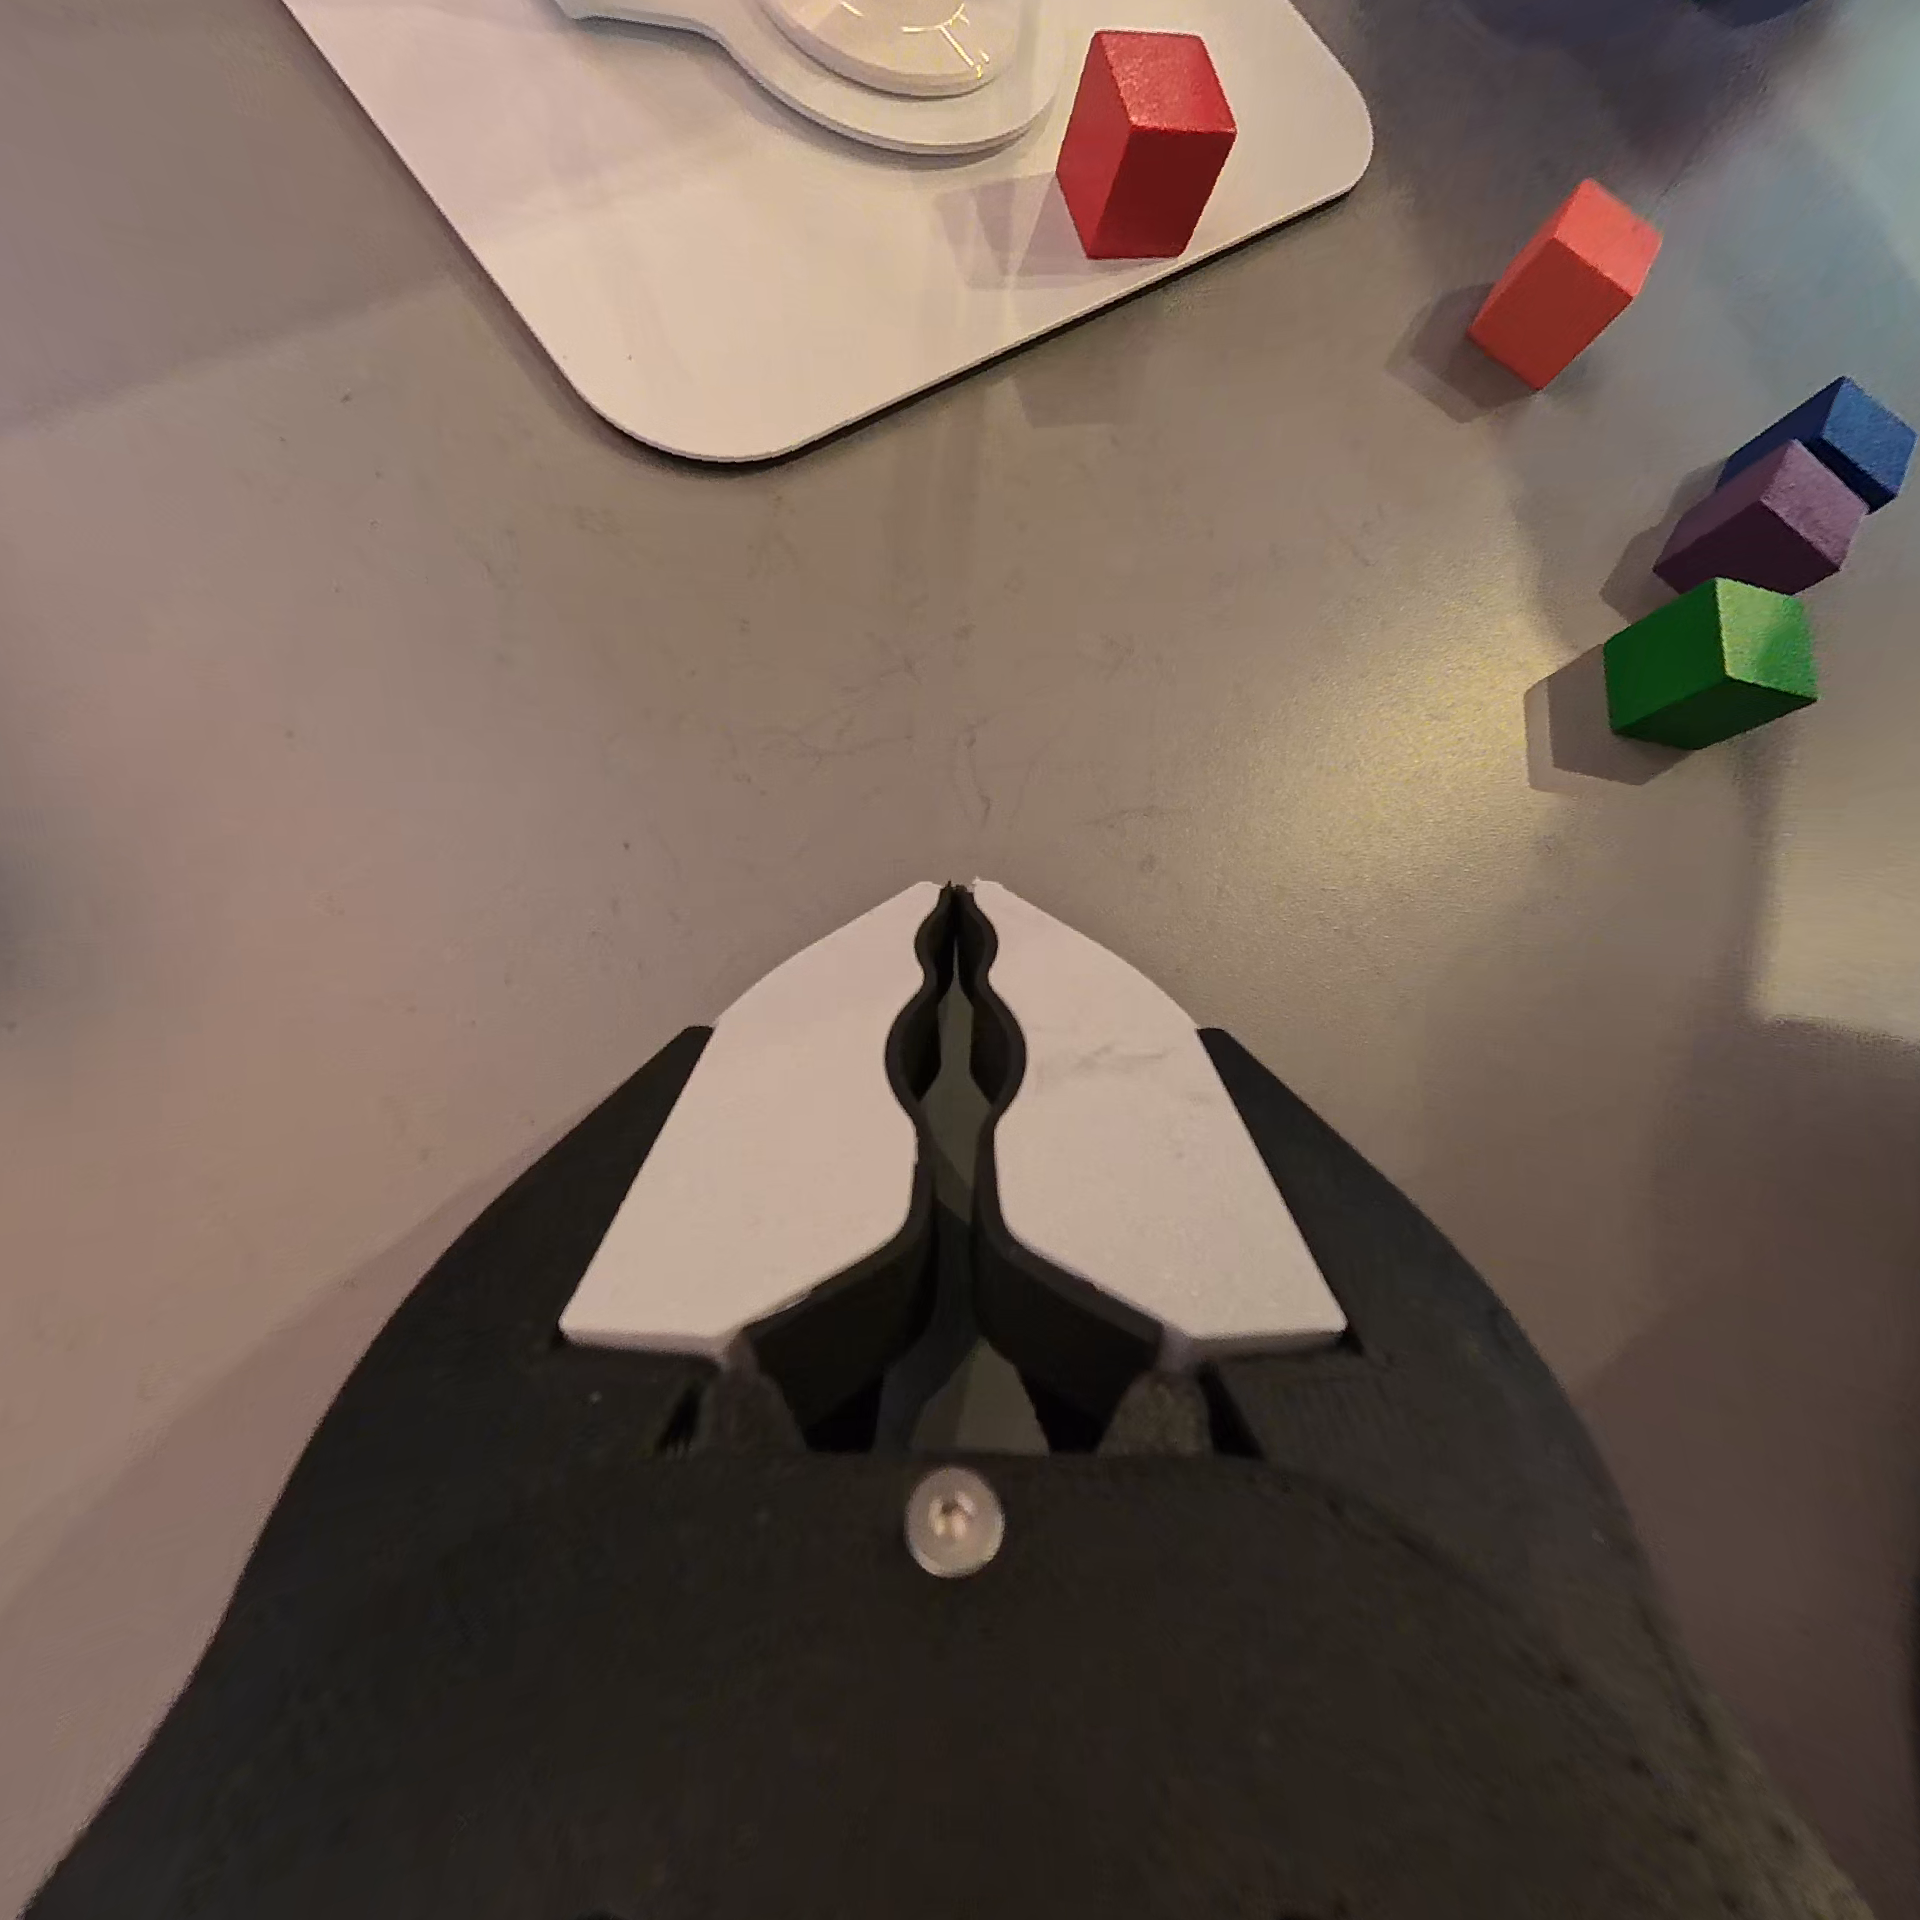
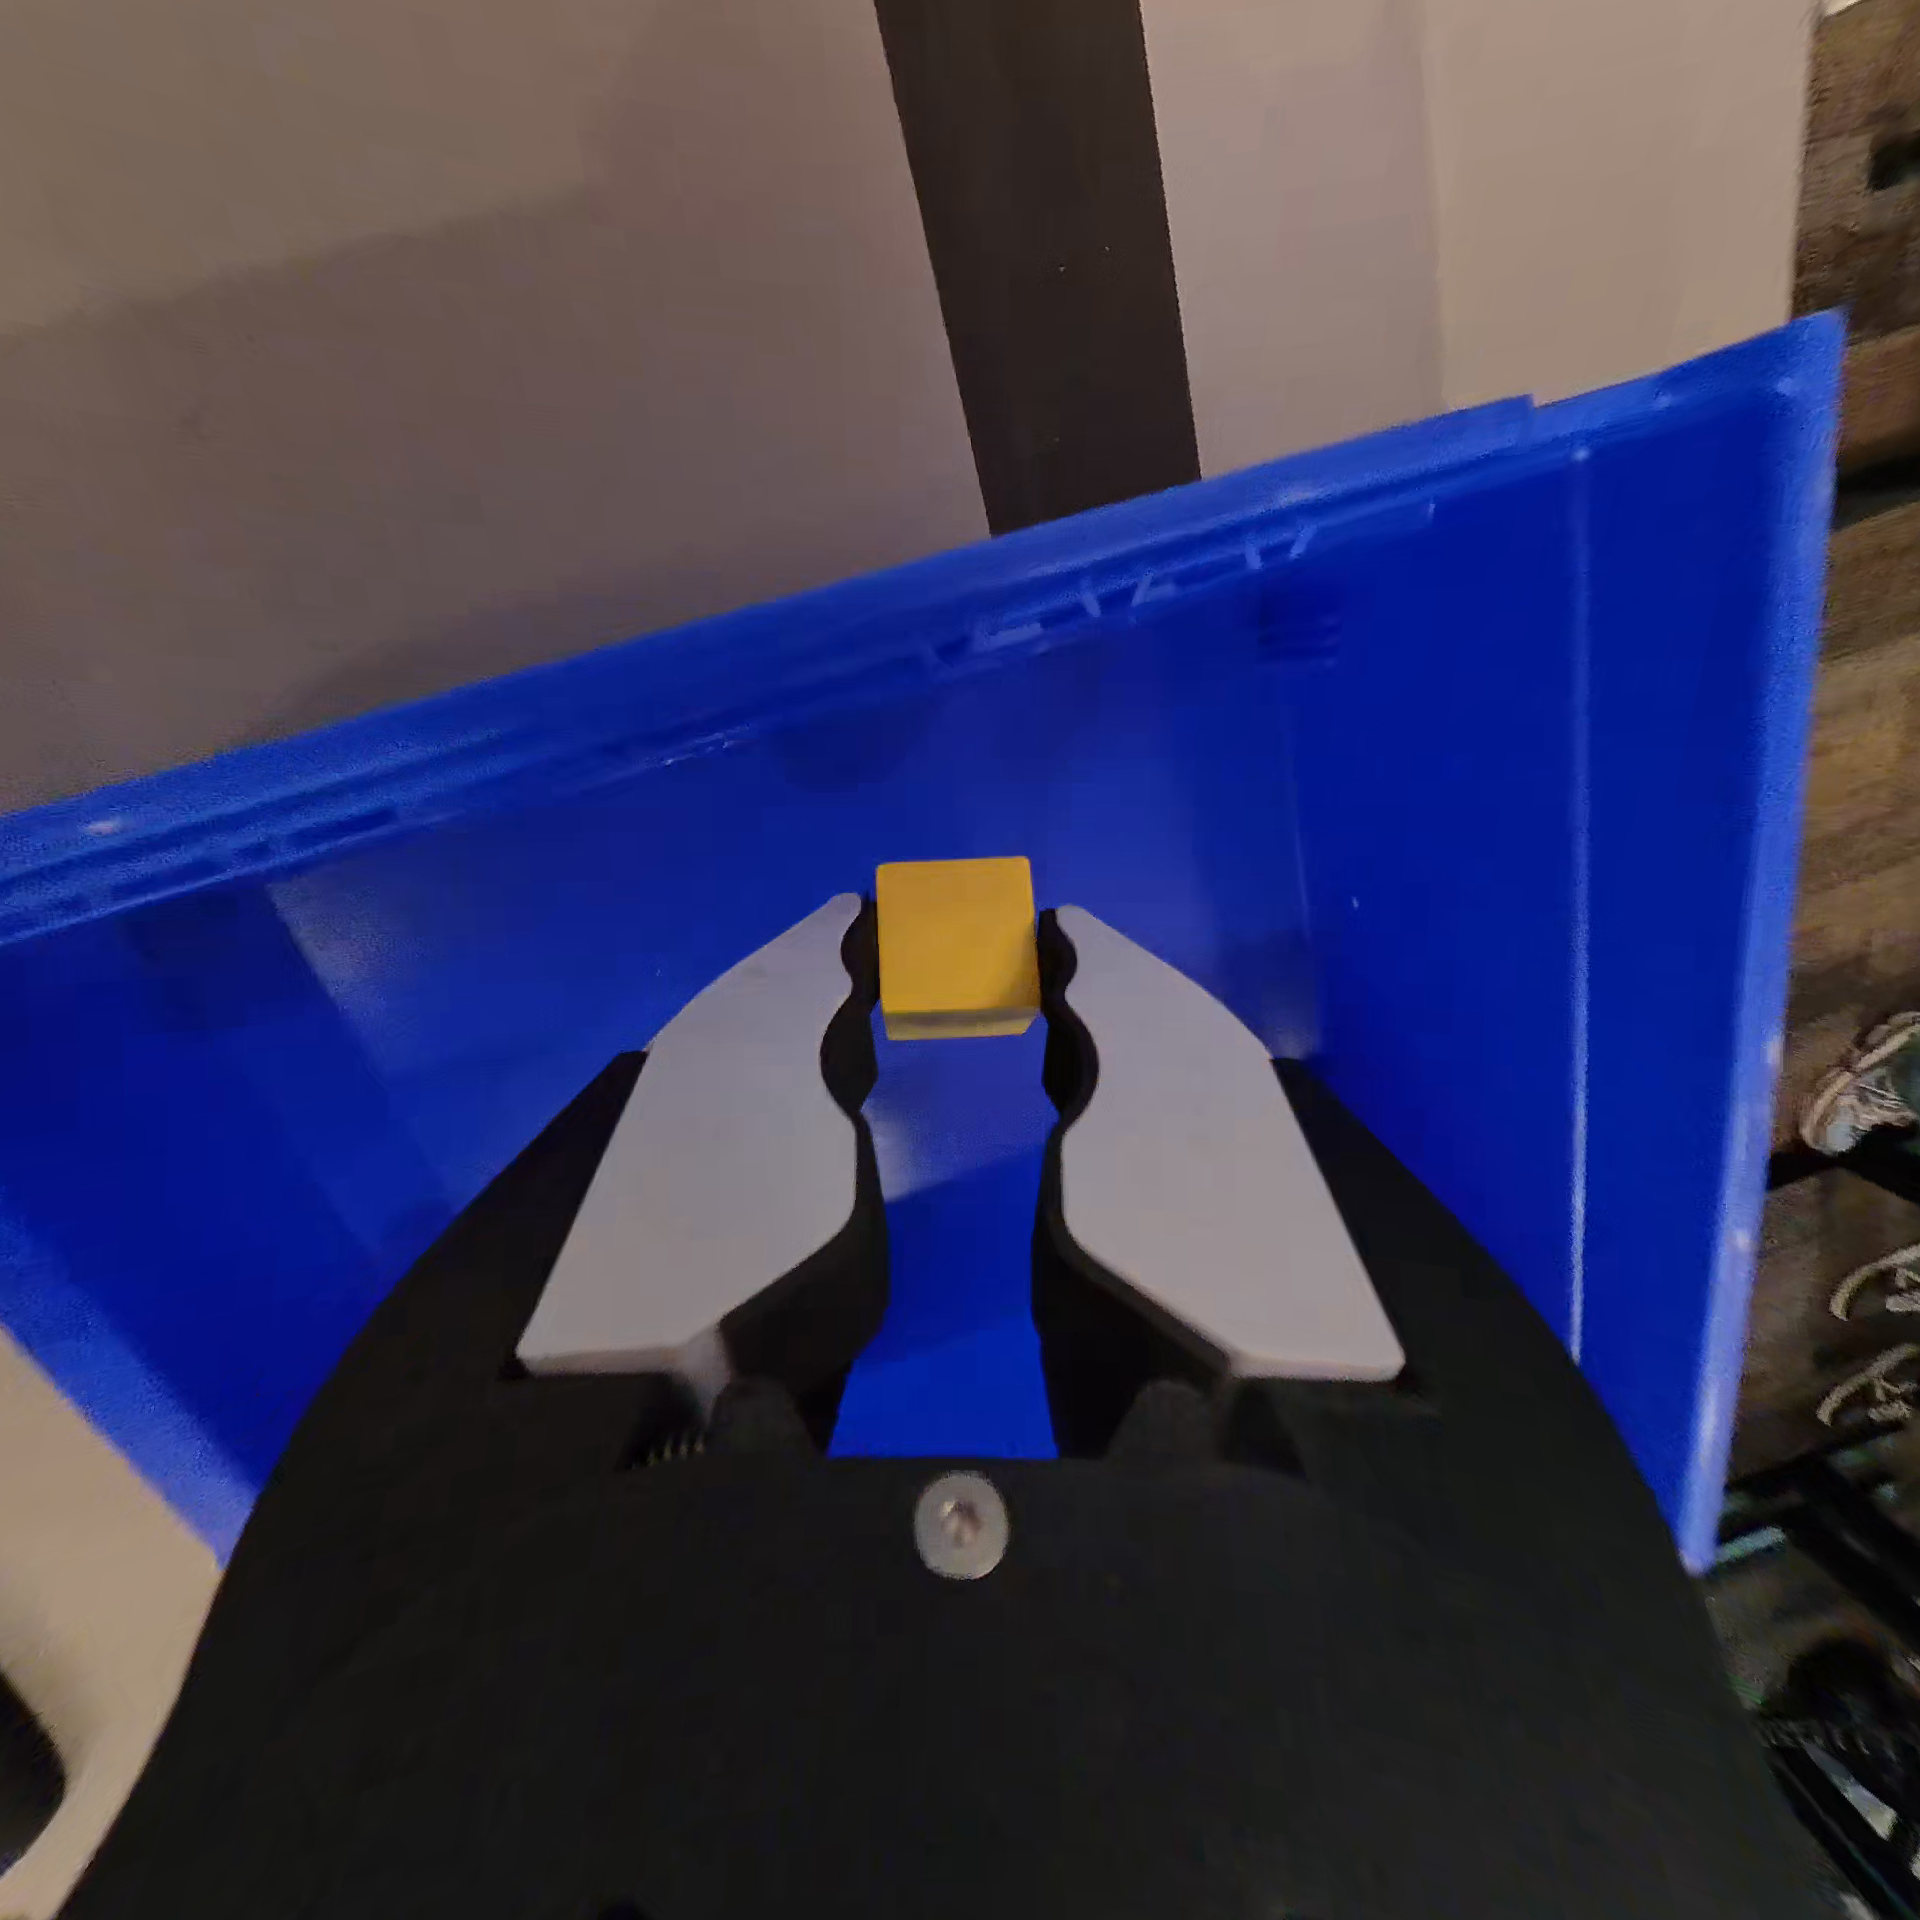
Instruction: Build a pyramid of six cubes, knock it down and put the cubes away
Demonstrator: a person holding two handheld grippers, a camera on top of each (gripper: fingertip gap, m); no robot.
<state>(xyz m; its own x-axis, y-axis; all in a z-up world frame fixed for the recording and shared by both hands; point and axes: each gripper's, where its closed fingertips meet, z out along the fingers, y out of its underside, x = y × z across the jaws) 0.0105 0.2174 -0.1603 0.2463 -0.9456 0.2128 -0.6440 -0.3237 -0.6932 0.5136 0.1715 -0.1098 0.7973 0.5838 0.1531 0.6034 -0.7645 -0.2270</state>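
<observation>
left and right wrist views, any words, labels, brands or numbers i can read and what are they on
No text can be read in either view.
White mat: faint gold line marks on its round raised part, cut off by the picture's edge; not legible as text.
Blue bin: raised moulded marks along the far rim, too blurred to read.
Cubes, red cube and yellow cube included: plain faces, no marks.

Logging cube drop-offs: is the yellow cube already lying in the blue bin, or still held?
Still held: the right gripper's pads press both sides of the yellow cube, inside the blue bin's walls.

Grey tabletop (image 1: 520, 727); pale wall (image 2: 416, 312) (dim light)
</observation>
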